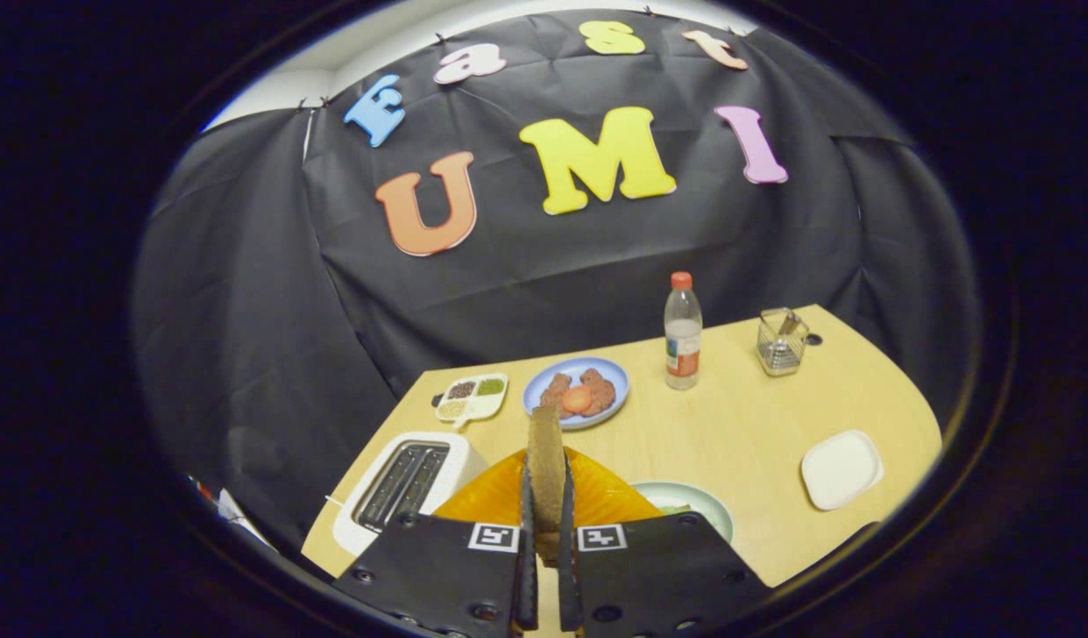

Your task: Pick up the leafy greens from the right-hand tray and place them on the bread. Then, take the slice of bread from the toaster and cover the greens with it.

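My gripper [546, 496] is shut on a brown slice of bread [546, 452], held on edge between both fingers and raised above the wooden table [739, 425]. The white toaster [402, 486] stands just left of the fingers with its slots empty. Right under the slice lies an orange plate [597, 498], mostly hidden by the fingers and the bread. A pale green plate [696, 501] peeks out just right of the fingers; what lies on it is hidden.
Beyond the slice sit a blue plate [578, 392] with brown and orange food, a small divided dish [471, 396], a water bottle [683, 332] and a wire basket [781, 341]. A white square tray [841, 469] rests near the table's right edge.
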